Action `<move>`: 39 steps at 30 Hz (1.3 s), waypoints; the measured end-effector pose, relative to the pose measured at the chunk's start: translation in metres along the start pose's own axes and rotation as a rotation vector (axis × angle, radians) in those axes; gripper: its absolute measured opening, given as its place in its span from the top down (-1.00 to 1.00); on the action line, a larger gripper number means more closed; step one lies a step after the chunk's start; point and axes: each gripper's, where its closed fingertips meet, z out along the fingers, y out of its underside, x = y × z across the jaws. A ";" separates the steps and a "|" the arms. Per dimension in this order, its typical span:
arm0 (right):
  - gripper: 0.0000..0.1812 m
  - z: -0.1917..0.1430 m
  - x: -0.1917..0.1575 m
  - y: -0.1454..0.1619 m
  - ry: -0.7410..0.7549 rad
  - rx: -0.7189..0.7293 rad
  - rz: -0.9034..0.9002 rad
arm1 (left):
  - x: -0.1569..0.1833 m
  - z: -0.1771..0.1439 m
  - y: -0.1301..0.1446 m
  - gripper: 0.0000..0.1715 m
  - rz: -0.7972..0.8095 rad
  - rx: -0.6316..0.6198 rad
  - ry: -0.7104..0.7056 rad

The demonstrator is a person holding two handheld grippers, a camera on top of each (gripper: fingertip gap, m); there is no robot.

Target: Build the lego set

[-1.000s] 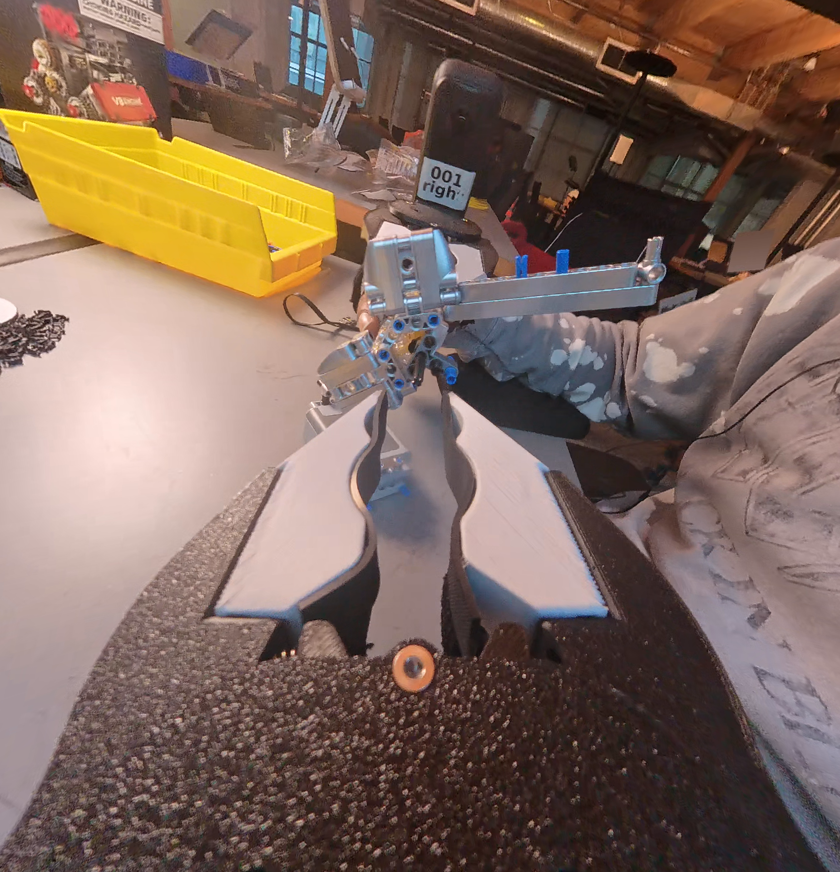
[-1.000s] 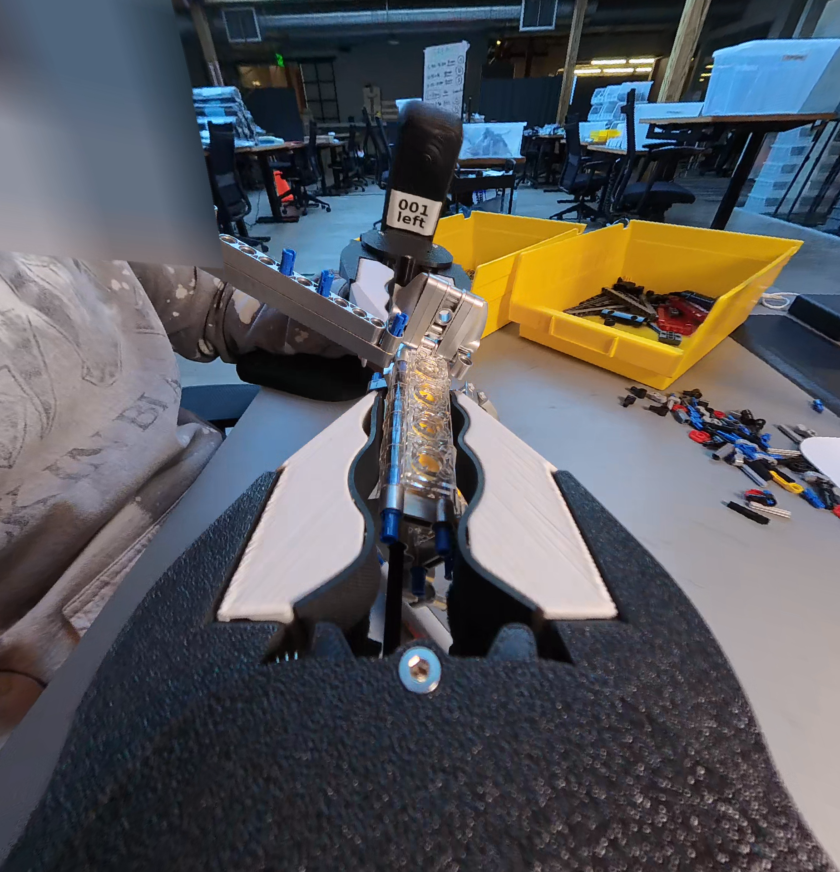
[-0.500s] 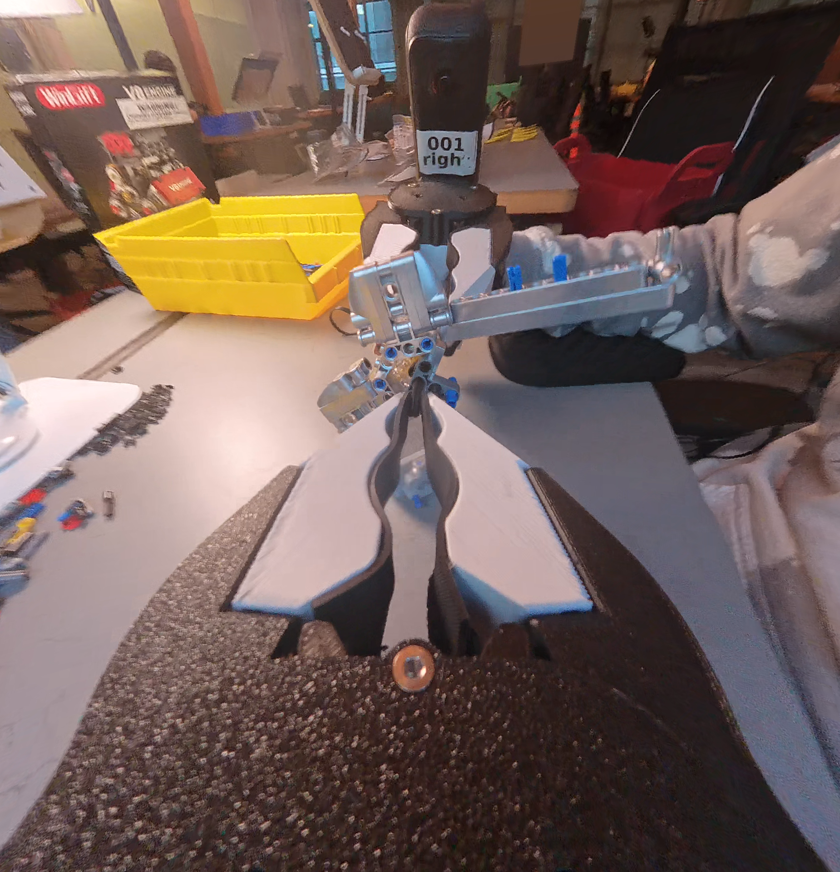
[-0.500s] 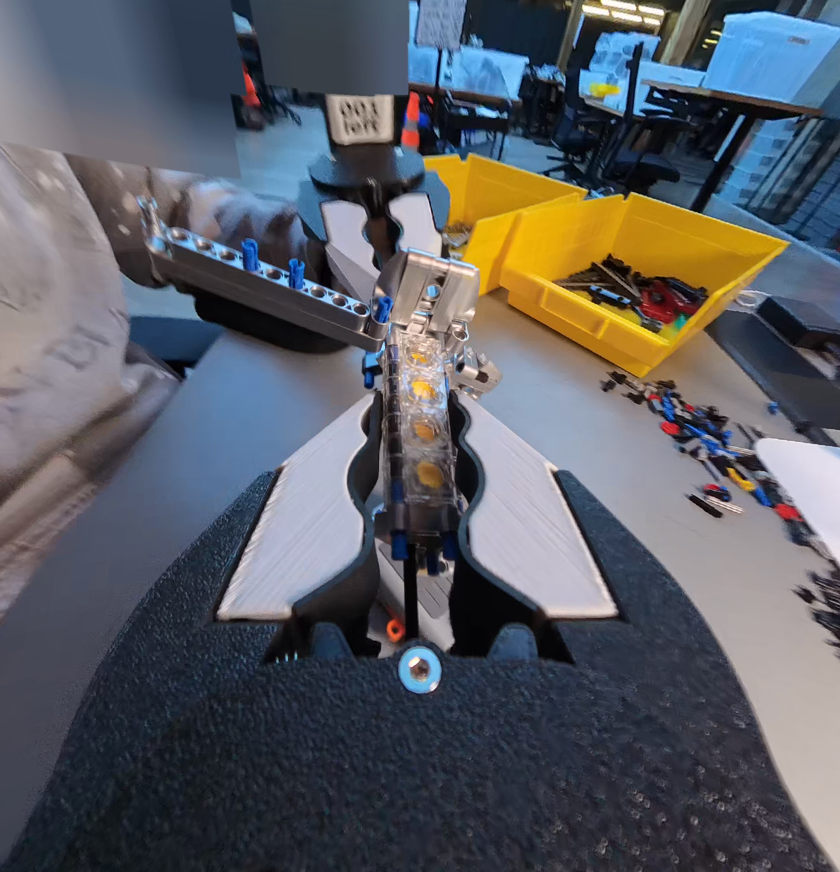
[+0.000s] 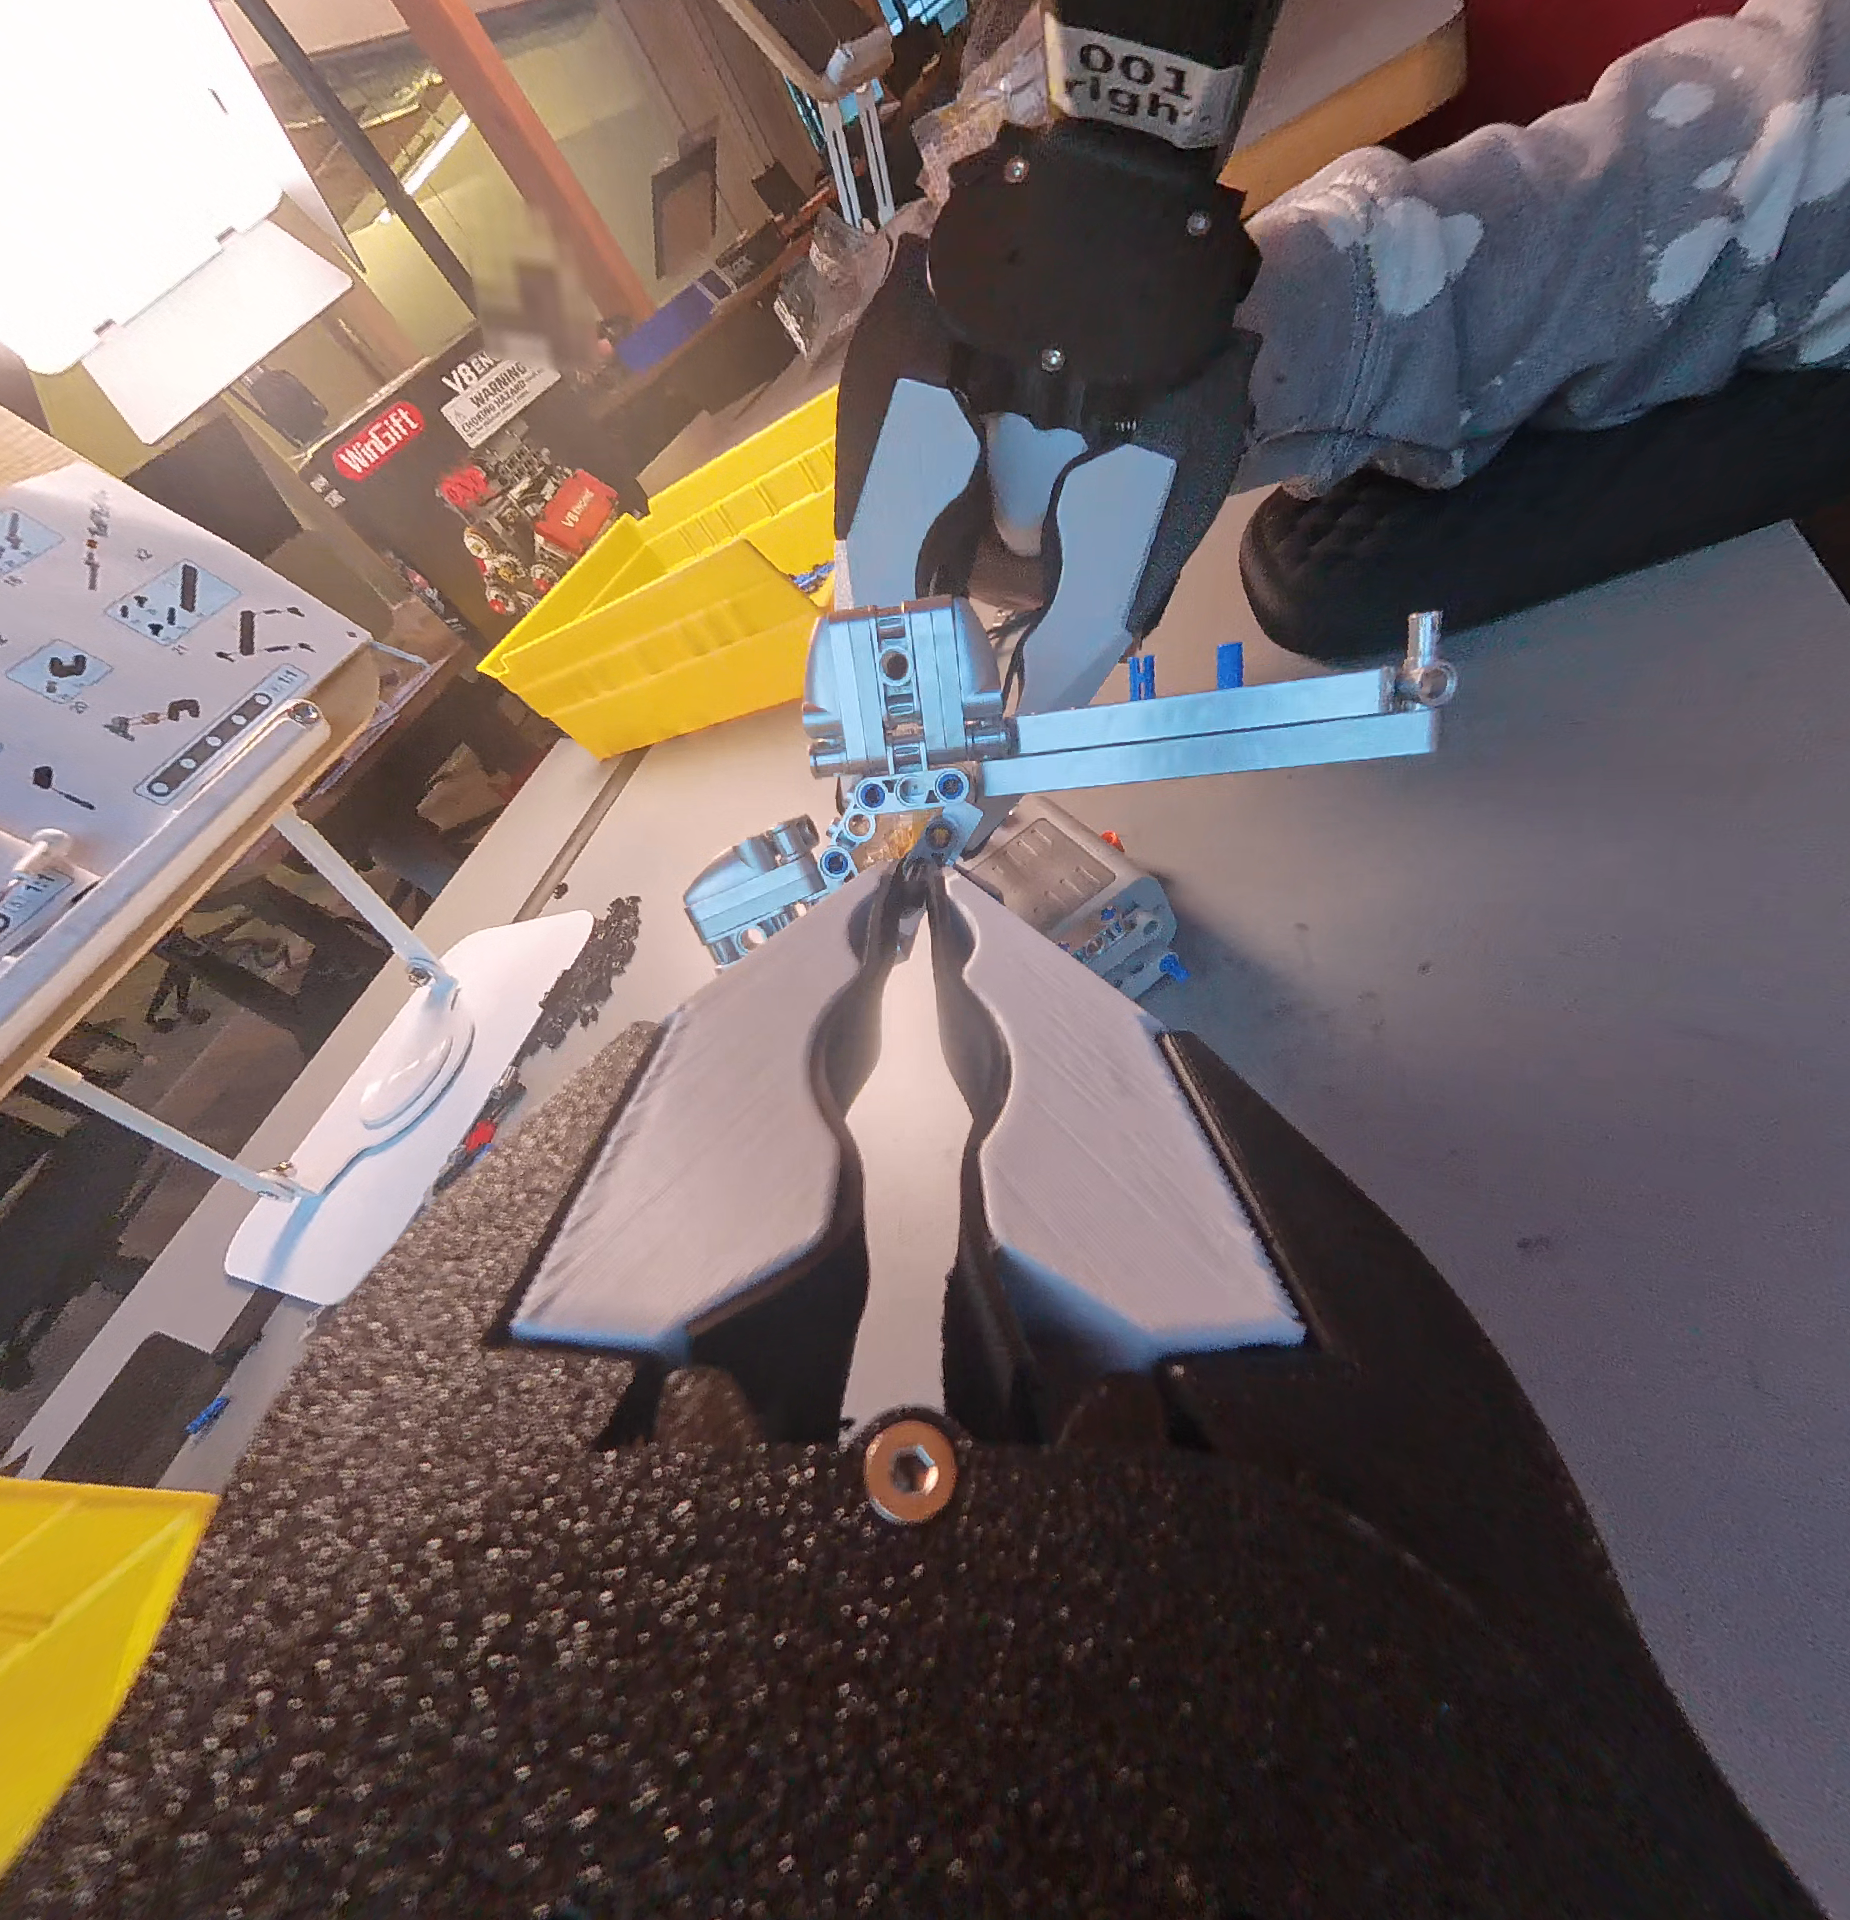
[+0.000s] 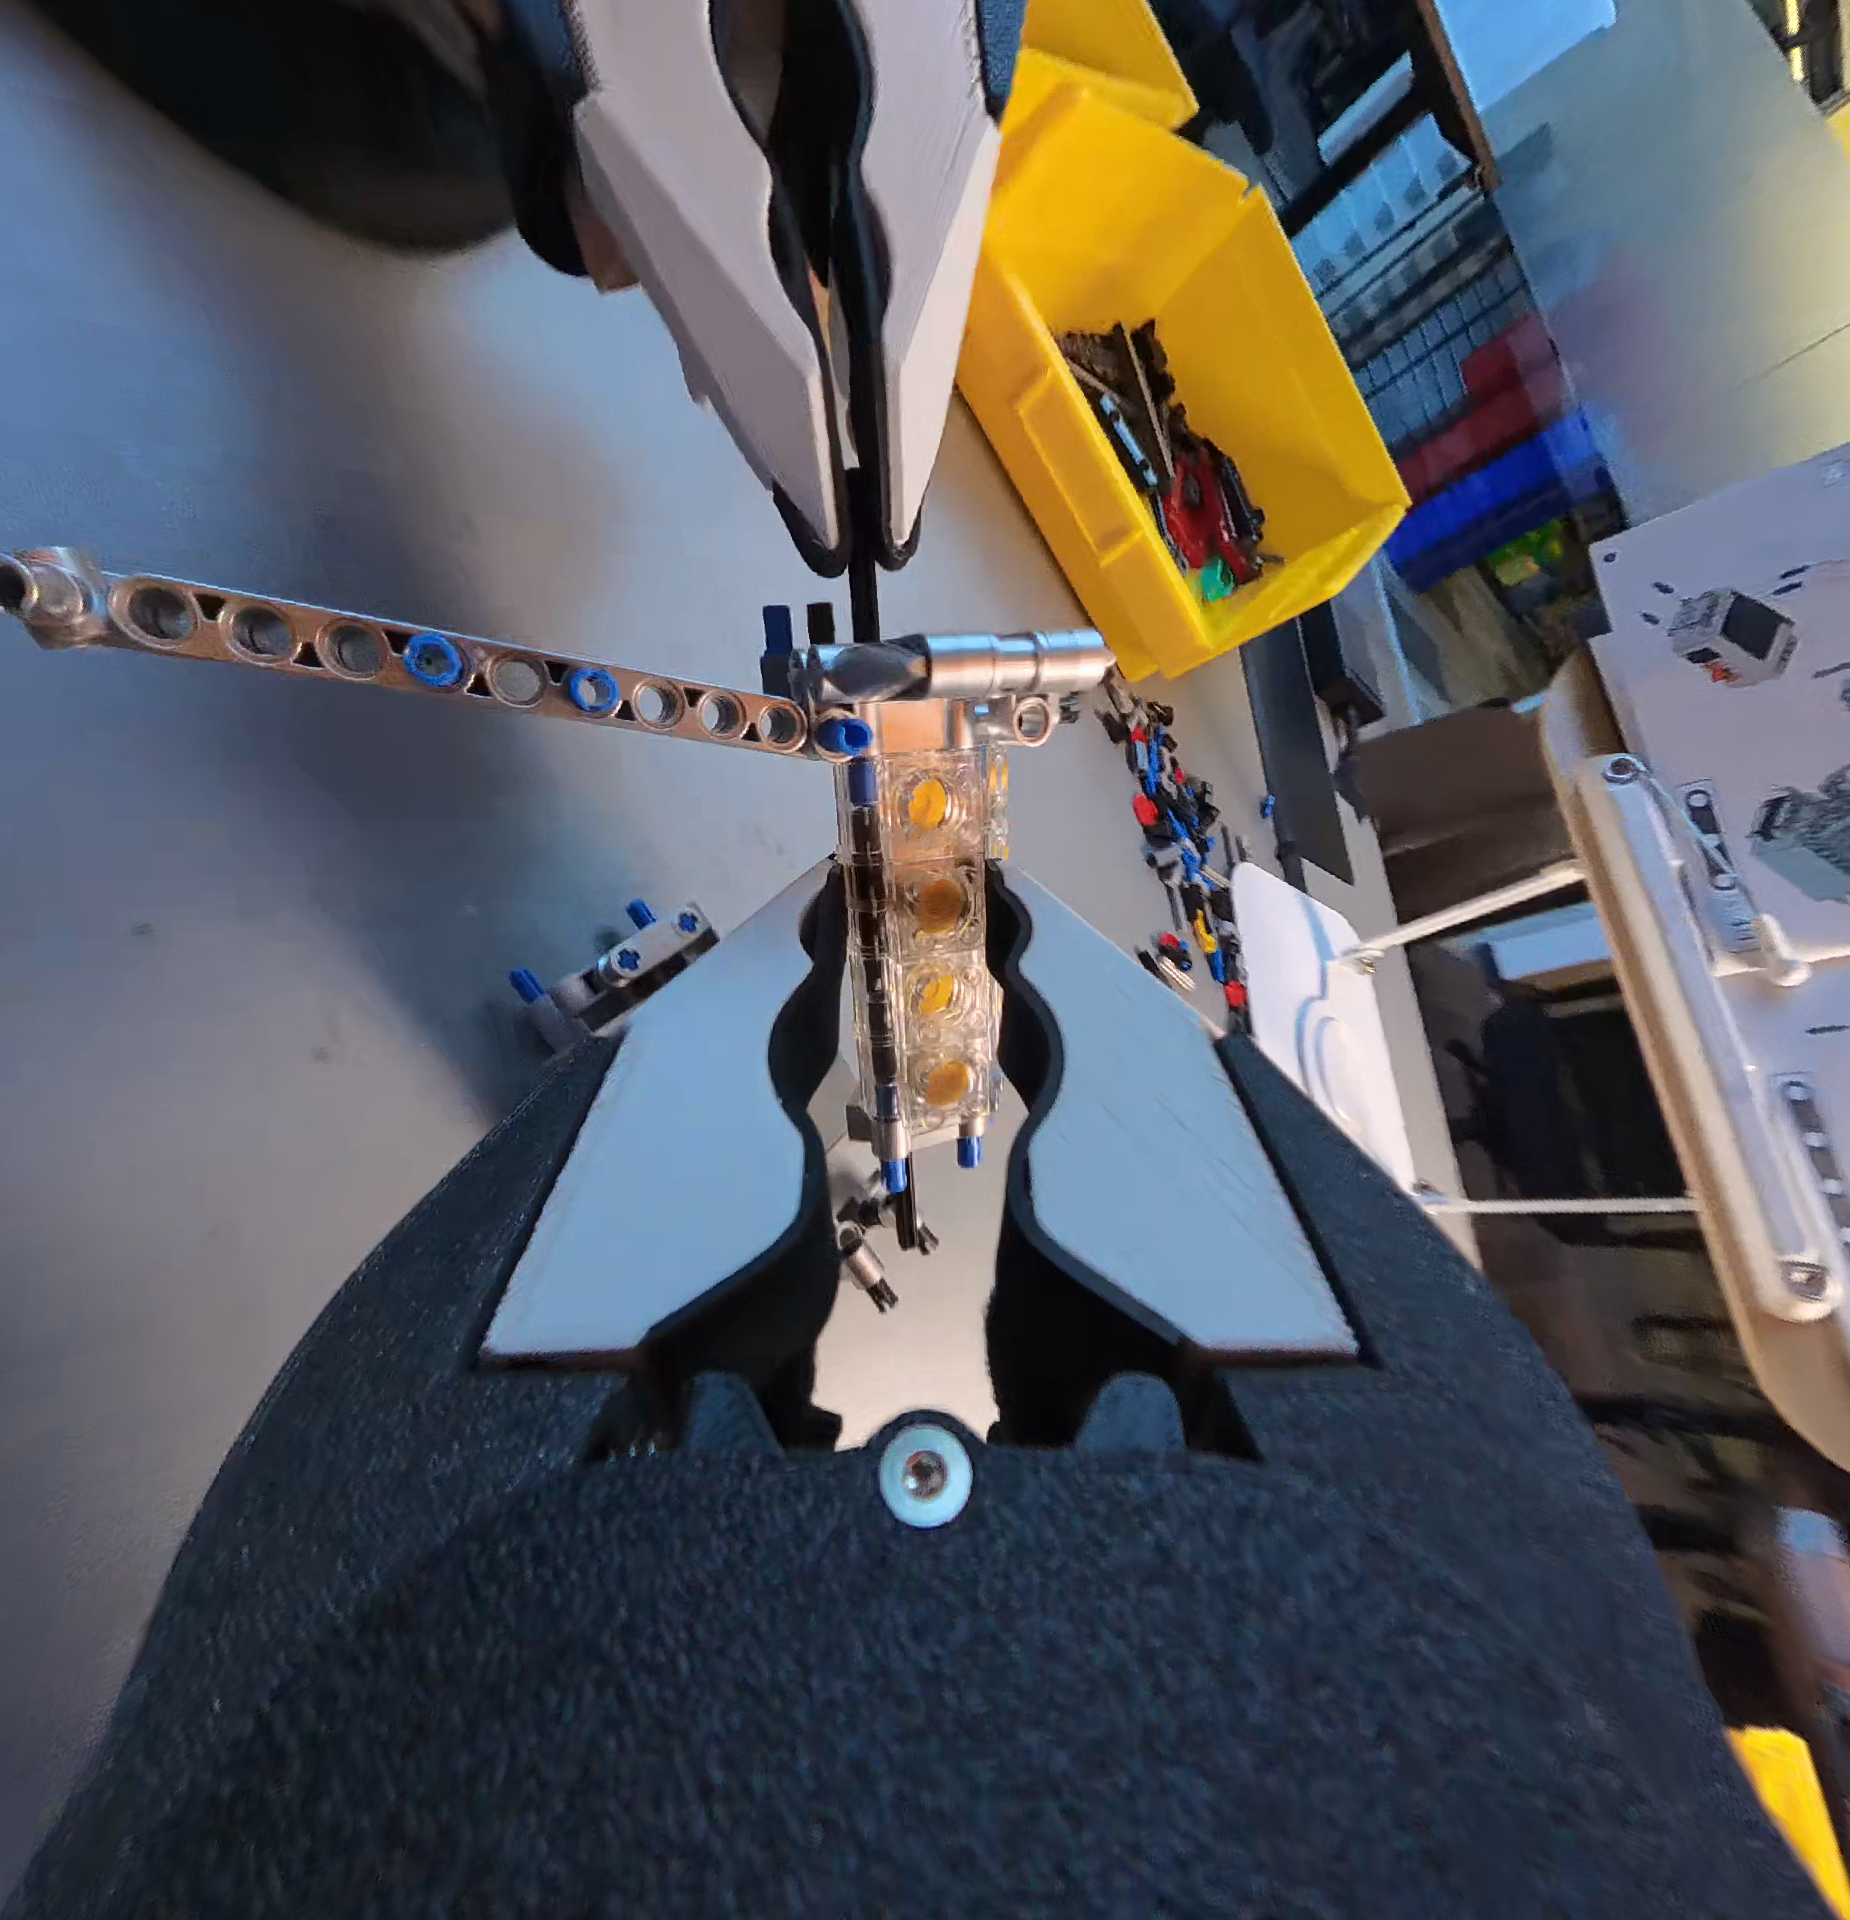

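Peering past my own tongs, I am losing a good deal: the left tongs (image 5: 916,894) are nearly clenched on a thin black rod (image 6: 865,608), and in the left wrist view the pinch itself is hiding behind the finger tips. In the right wrist view the rod is showing more plainly, running from those tips into the model (image 6: 926,935). The right tongs (image 6: 916,935) are grasping the model by its clear block with amber discs, held lengthwise between the fingers, and the block's far side is out of my sight. From the left wrist view the right tongs (image 5: 1004,582) are coming in from above, cut off at the top edge.

A silver beam (image 5: 1212,727) with round holes and two blue pins is jutting sideways off the model, above the grey bench (image 5: 1523,1039). Below it, two small grey sub-assemblies (image 5: 1077,904) are lying on the bench, partly covered by my fingers. A yellow bin (image 6: 1212,364) of dark and red parts is standing beyond, with loose small pieces (image 6: 1181,831) scattered near it. A white stand (image 5: 401,1122) is carrying an instruction sheet (image 5: 121,644), its far edge running out of frame. A grey mottled sleeve (image 5: 1523,260) is reaching in behind the right tongs.

The tong shells are rough black, the fingers ribbed pale plastic.
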 end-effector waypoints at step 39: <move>0.73 -0.004 -0.027 0.008 0.095 -0.064 -0.224 | 0.025 0.022 0.032 1.00 -0.577 -0.203 0.182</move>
